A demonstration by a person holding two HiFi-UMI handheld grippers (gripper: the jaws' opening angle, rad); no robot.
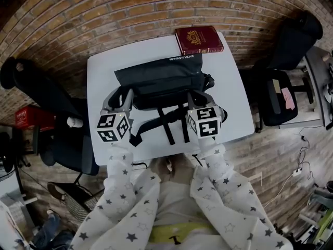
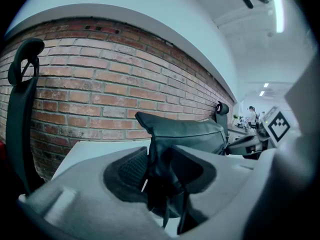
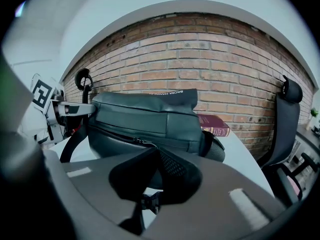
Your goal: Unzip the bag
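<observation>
My left claw pinches the fabric at the 8 o'clock corner of the bag, I judge to anchor it. My right claw, at 4 o'clock, is pressed together on the zipper, placed to drag it. The bag is black, soft and zipped shut. It sits mid-table with straps trailing toward 6 and a red book at 1 o'clock.

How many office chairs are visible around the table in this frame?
2. The left chair stands at the table's left edge; the right chair stands off its right edge. Others may lie outside the frame.
</observation>
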